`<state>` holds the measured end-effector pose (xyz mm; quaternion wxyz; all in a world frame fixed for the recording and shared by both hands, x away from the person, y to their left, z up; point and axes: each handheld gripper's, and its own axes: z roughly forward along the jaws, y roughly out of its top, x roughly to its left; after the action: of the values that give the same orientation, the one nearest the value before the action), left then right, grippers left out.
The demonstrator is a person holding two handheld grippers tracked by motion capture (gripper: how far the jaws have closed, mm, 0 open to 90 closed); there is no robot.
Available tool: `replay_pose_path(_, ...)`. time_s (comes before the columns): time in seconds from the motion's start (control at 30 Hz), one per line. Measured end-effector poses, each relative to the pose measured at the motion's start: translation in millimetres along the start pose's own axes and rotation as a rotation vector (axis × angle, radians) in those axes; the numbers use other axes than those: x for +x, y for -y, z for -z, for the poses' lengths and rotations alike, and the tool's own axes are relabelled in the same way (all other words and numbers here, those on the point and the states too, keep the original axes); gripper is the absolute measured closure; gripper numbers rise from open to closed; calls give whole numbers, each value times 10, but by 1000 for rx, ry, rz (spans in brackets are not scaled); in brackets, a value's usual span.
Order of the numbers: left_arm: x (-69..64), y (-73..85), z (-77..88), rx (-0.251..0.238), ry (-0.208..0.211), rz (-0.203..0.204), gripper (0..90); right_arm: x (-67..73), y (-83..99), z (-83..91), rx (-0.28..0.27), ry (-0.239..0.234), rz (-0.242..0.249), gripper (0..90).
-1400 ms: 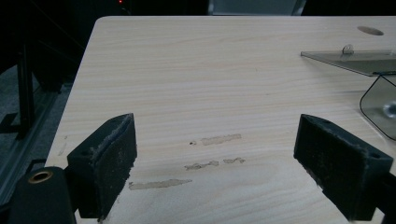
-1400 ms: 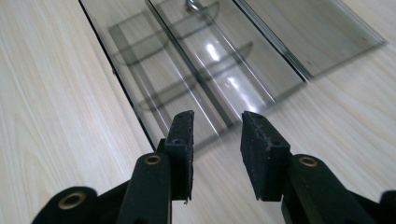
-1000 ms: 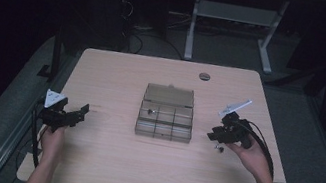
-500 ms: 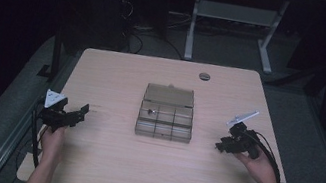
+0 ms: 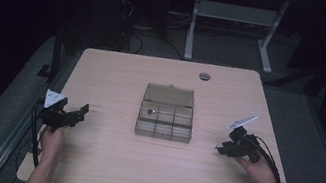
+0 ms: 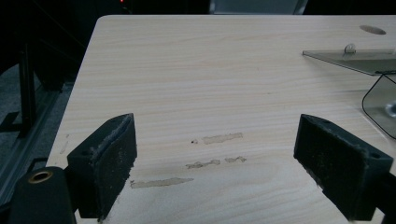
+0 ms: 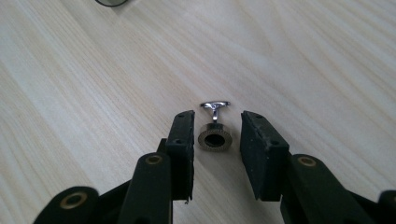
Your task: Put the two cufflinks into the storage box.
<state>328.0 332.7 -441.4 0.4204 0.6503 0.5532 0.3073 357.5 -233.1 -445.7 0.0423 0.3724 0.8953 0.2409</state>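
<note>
High view: clear compartment box [image 5: 167, 112] mid-bench [image 5: 101, 172], lid back. Left hand-held gripper [image 5: 77, 112] idle near left edge; right hand-held gripper [image 5: 220, 148] low, right of box.

Left gripper view: jaws wide apart, nothing between; box corner at right.

Right gripper view: jaws part-open, straddling small metal knurled fitting [image 7: 215, 136], pads seemingly not touching. Risk: round part rolls or squirts out if squeeze off-centre. High view can't resolve fitting.

A clear compartment box [image 5: 167, 112] sits mid-table [image 5: 102, 167]. My left gripper [image 5: 77, 113] rests well to its left, my right gripper [image 5: 222, 148] well to its right, both on the wood.
</note>
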Motion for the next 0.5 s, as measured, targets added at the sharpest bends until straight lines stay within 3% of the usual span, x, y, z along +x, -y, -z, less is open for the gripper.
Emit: replay_pose_path(0.5, -1, -2, 0, -4, 0, 5, 129, 36, -15, -39, 27, 33, 29, 724)
